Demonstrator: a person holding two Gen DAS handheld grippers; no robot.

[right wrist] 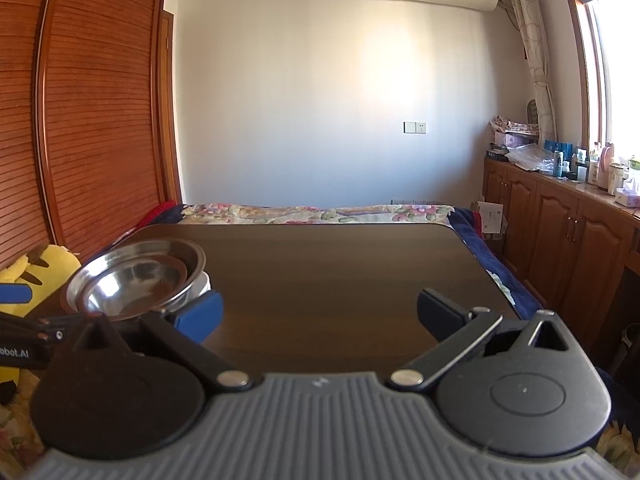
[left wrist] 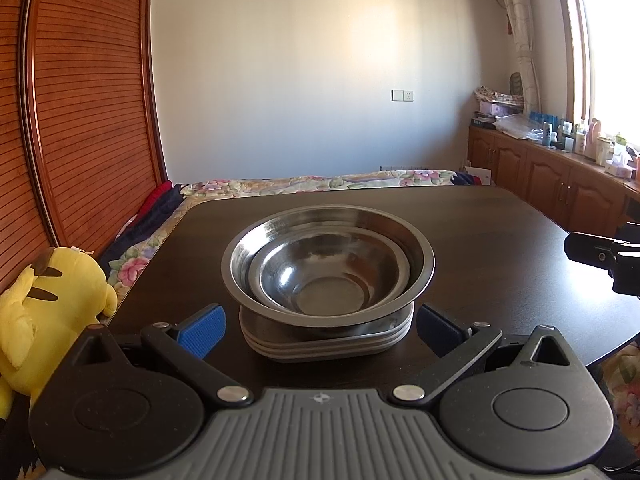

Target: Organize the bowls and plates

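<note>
yellow plush toy (left wrist: 52, 304) far left, off the table (left wrist: 500, 240). left gripper (left wrist: 320, 326) spread wide, empty, facing the stack: small steel bowl (left wrist: 324, 276) nested in big bowl (left wrist: 420, 256), both on stacked plates (left wrist: 332, 346). right gripper (right wrist: 320, 314) also wide open, empty, over bare tabletop. looks done; nothing loose visible.

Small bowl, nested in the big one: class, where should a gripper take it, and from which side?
Grip the small bowl by its near rim, from above: one finger inside, one in the gap to the big bowl, whose wall blocks its sides.
</note>
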